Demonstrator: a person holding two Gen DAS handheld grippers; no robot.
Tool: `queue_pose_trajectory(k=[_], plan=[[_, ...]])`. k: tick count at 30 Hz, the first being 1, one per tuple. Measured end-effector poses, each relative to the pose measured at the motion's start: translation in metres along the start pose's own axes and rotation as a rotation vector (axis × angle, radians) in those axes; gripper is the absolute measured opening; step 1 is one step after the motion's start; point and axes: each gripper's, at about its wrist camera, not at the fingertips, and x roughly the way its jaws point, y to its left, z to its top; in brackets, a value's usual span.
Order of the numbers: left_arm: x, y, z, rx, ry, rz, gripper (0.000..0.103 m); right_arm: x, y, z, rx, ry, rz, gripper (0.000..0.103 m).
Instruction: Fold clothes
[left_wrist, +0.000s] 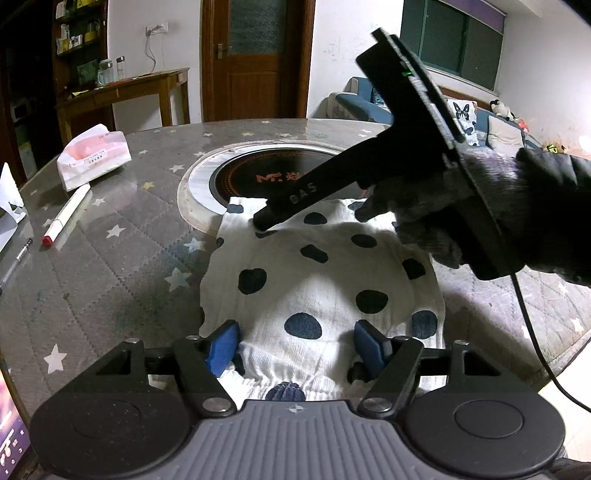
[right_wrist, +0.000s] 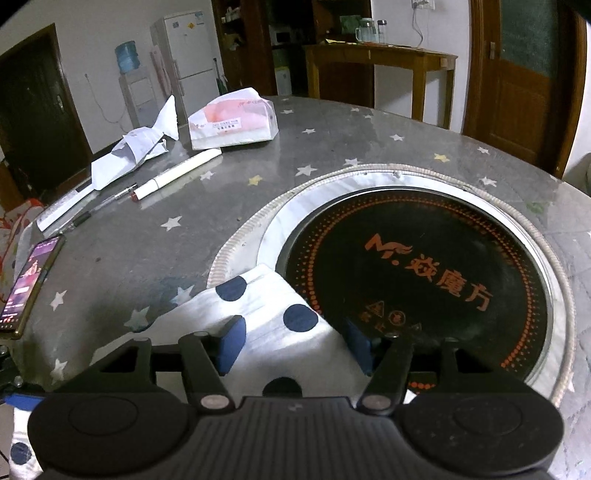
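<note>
Both tongs released: left tongs (left_wrist: 294, 347) and right tongs (right_wrist: 293, 343) straddle the polka-dot garment (left_wrist: 317, 280); next, pinch an edge.

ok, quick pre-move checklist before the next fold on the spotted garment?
1. Left tool open, spotted garment between its pads: ok.
2. Right tool open over the garment's far corner, near the cooktop: ok.
3. Either tool gripping cloth yet: not ok, pads stand apart on both.
4. Garment lying flat on the star-print table cover: ok, a few creases near the waistband.
5. Marker and tissue pack apart from the garment: ok.
6. Right tool's cable free of the cloth: cannot tell.
</note>
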Motion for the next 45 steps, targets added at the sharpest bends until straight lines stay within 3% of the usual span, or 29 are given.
queue_pose_trajectory(k=[13, 18, 26, 45], plan=[[-0.002, -0.003, -0.001, -0.001, 0.002, 0.0, 0.074, 0.007, -0.004, 0.001, 0.034, -0.016, -0.014, 0.079], [-0.002, -0.004, -0.001, -0.002, 0.002, 0.001, 0.074, 0.009, -0.007, 0.0, 0.045, -0.018, -0.032, 0.092], [-0.001, -0.003, -0.001, -0.004, 0.004, -0.002, 0.075, 0.012, -0.009, -0.002, 0.062, -0.028, -0.036, 0.103], [0.0, -0.003, -0.002, -0.006, 0.005, 0.0, 0.077, 0.013, -0.01, 0.0, 0.063, -0.028, -0.022, 0.103]])
